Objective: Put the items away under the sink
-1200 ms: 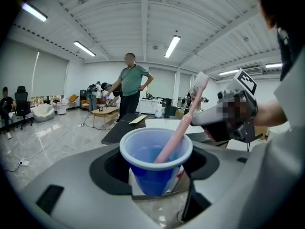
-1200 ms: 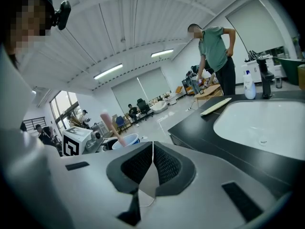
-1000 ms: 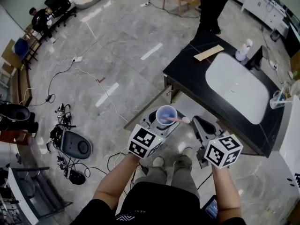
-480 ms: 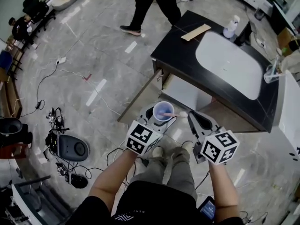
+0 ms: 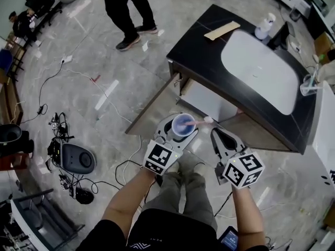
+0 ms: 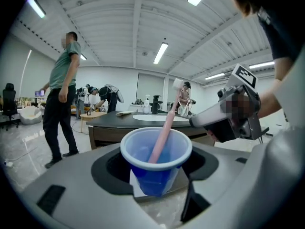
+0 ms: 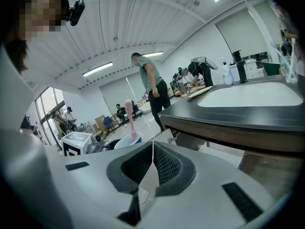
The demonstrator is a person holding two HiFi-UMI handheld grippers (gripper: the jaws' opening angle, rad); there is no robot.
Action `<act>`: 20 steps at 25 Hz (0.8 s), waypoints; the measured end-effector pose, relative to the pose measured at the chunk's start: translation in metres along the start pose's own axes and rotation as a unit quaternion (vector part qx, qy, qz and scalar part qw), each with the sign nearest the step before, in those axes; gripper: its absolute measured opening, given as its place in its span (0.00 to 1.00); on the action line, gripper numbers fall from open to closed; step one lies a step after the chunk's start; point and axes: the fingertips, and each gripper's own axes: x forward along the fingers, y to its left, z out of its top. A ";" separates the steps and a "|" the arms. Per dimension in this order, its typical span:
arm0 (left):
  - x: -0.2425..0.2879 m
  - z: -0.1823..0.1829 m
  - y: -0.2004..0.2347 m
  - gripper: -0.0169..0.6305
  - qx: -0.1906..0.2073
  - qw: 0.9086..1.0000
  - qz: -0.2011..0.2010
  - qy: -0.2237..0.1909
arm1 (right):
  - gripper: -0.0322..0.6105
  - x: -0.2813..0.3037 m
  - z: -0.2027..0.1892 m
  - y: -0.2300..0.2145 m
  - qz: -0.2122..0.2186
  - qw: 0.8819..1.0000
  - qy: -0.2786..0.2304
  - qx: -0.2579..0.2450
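Holds a blue cup [image 6: 155,173] upright, mouth up, in the left claw [image 5: 177,136], at the centre of the head view, just below and left of the open cabinet [image 5: 207,99] under the black worktop [image 5: 193,46]. Carries in that cup one pink toothbrush [image 6: 162,136] and nothing else: handle end down inside, whitish head up, well above the rim. Leans along a long axis from lower left to upper right in the left gripper view; points its head rightward in the head view, toward the right claw [image 7: 152,161]. Grips the cup with jaws standing fairly wide, pads pressed on the blue wall, having just closed a little further. Shows the right claw fully closed, ribbed pads meeting, nothing between them, just right of the cup and apart from it. Has the cabinet door [image 5: 154,106] swung out toward the lower left. Bears on the worktop a white basin [image 5: 259,69], a flat tan strip [image 5: 222,30] at its upper left, a white pump bottle [image 5: 265,26] and a black faucet [image 5: 280,35] at upper right, a clear glass [image 5: 309,85] at the right edge. Shows a standing person [image 5: 125,9] at the top, on the grey floor [image 5: 78,51].
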 end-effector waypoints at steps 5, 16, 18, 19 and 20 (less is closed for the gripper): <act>0.005 -0.019 0.011 0.48 -0.006 1.000 0.005 0.001 | 0.11 0.015 -0.015 -0.010 -0.014 1.000 0.012 0.005; 0.021 -0.092 0.018 0.48 0.002 0.999 -0.010 0.046 | 0.11 0.056 -0.066 -0.024 -0.009 0.999 0.030 -0.023; 0.027 -0.108 0.016 0.48 0.004 0.999 -0.009 0.048 | 0.11 0.062 -0.082 -0.033 -0.009 0.999 0.036 -0.018; 0.030 -0.115 0.016 0.48 0.003 0.999 -0.007 0.047 | 0.11 0.065 -0.089 -0.038 -0.009 0.999 0.039 -0.017; 0.034 -0.122 0.016 0.48 0.001 0.999 -0.004 0.046 | 0.11 0.068 -0.097 -0.043 -0.010 0.999 0.042 -0.017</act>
